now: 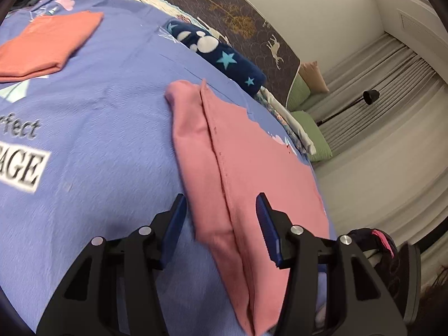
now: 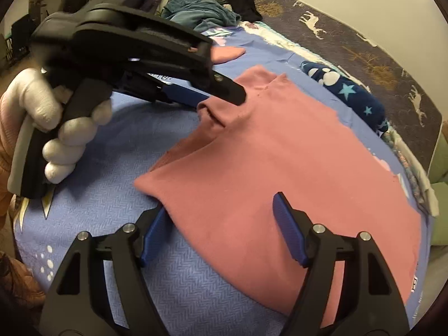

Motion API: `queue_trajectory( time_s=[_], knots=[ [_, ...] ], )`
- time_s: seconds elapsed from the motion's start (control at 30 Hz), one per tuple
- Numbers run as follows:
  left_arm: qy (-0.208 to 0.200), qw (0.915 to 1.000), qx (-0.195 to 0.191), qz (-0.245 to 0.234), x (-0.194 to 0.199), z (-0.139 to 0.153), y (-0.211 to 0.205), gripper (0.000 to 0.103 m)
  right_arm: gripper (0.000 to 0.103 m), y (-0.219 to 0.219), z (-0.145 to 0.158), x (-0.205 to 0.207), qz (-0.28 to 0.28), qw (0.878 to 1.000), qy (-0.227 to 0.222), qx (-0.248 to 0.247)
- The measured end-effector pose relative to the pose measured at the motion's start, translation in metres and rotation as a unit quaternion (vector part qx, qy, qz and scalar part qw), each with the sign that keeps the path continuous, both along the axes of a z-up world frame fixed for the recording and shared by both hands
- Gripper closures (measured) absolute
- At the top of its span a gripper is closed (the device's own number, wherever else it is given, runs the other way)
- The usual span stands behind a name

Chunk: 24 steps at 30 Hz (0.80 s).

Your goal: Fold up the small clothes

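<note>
only my left view shows the folded orange cloth (image 1: pixel 47 44). pink cloth (image 2: pixel 280 162) flat on bed (image 2: pixel 106 140); my left fingers (image 2: pixel 212 99) at its collar, grip unclear; right fingers (image 2: pixel 221 224) spread, straddling its corner.

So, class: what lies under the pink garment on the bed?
The pink garment lies on the purple printed blanket, which shows around it. Whatever print lies beneath the garment is covered.
</note>
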<state>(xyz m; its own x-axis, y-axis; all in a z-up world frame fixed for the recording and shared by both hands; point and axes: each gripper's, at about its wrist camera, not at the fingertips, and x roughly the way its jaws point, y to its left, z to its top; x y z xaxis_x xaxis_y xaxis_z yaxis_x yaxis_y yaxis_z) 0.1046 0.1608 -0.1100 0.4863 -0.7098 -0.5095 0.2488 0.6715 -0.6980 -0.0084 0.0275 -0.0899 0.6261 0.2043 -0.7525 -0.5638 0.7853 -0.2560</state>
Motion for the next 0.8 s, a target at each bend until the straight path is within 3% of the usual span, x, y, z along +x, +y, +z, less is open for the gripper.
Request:
queue_trajectory(
  time_s=[0.17, 0.43, 0.67, 0.8],
  knots=[
    [0.004, 0.9999, 0.0, -0.009, 0.022, 0.001, -0.006, 0.051, 0.035, -0.002, 0.001, -0.006, 0.005, 1.0, -0.013, -0.011],
    [0.003, 0.9997, -0.014, -0.021, 0.041, -0.003, -0.013, 0.05, 0.035, -0.004, -0.003, 0.007, -0.006, 1.0, 0.008, 0.015],
    [-0.002, 0.9995, 0.003, -0.033, 0.061, 0.0, -0.026, 0.05, 0.035, -0.003, -0.003, 0.026, -0.03, 0.999, 0.023, 0.039],
    [-0.003, 0.9993, 0.002, -0.036, 0.069, -0.002, -0.029, 0.056, 0.047, 0.001, -0.002, 0.03, -0.033, 0.998, 0.023, 0.045]
  ],
)
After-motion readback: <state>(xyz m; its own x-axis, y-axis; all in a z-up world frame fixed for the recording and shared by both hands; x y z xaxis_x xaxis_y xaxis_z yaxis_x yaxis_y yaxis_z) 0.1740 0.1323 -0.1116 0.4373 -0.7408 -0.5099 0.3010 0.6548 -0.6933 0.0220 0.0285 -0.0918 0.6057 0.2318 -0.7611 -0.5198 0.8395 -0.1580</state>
